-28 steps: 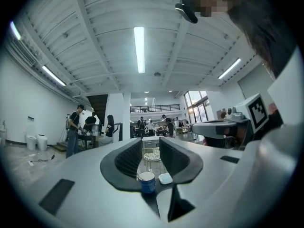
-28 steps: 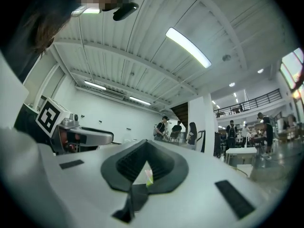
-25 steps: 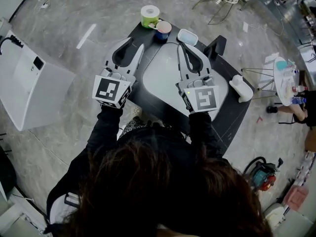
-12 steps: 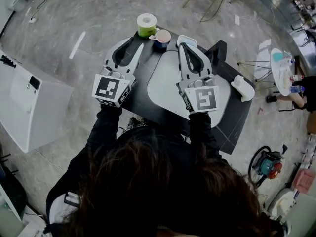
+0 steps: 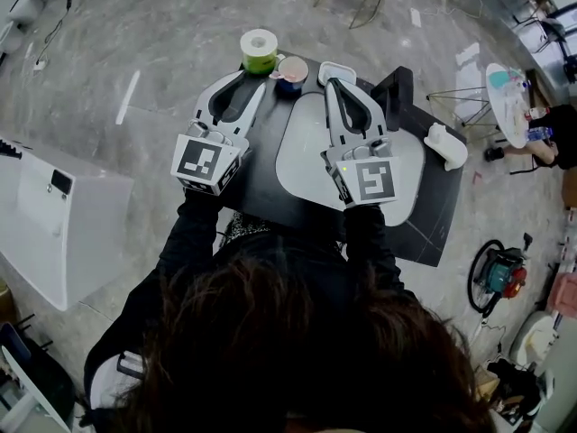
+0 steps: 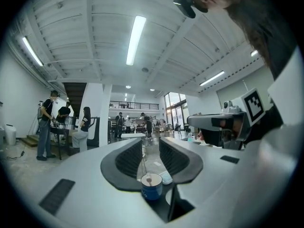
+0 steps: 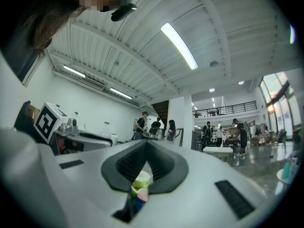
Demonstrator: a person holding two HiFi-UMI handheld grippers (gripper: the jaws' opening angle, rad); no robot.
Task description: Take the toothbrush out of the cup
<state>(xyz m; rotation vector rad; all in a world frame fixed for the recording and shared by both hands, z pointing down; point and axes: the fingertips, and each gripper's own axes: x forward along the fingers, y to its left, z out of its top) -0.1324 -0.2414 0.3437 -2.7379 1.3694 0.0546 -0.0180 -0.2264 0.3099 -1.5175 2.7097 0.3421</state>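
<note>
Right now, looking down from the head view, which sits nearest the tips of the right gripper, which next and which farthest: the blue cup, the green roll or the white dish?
1. The white dish, just beyond the right gripper tips.
2. The blue cup, to their left.
3. The green roll, farther left, at the table's far corner.

Green-sided paper roll [image 5: 259, 50] and small white tray [image 5: 336, 71] on black table [image 5: 257, 183]

Grey marbled floor [image 5: 135, 52]. Black table [image 5: 424, 215], centre. White cabinet [image 5: 63, 215], left. Small round white side table [image 5: 505, 97], far right. Ribbed white ceiling [image 6: 71, 23], lit strip lights [image 6: 136, 39]. White pillar [image 6: 97, 99]. Mezzanine railing [image 7: 223, 110]. Tall windows [image 6: 175, 109].
</note>
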